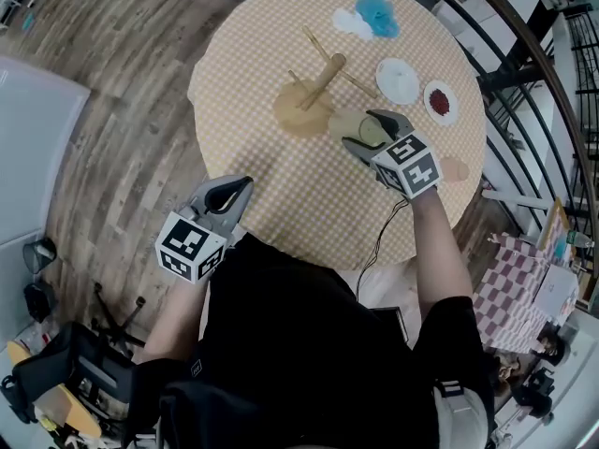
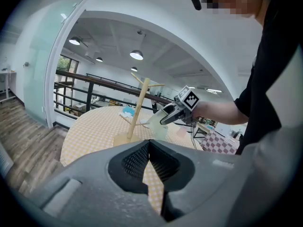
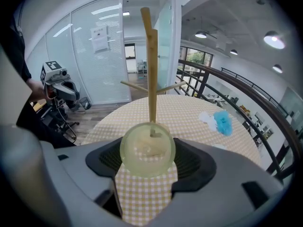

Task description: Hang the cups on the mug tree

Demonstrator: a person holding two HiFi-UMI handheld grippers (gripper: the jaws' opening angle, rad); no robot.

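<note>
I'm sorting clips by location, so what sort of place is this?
Probably an indoor office or lab space, perhaps on an upper floor. Glass partitions stand like office walls, a dark railing runs behind the round table, and pendant lamps hang from the ceiling.

Cup [image 3: 147,148]: handle out of sight in the right gripper view; in the head view, body largely covered by the right hand-held gripper [image 1: 365,129]. Mug tree [image 3: 151,70]: base hidden behind the cup in the right gripper view. Blue item [image 1: 377,12], white item [image 1: 398,80] and dark red item [image 1: 440,101] on the counter [image 1: 281,204]: too small to identify.
</note>
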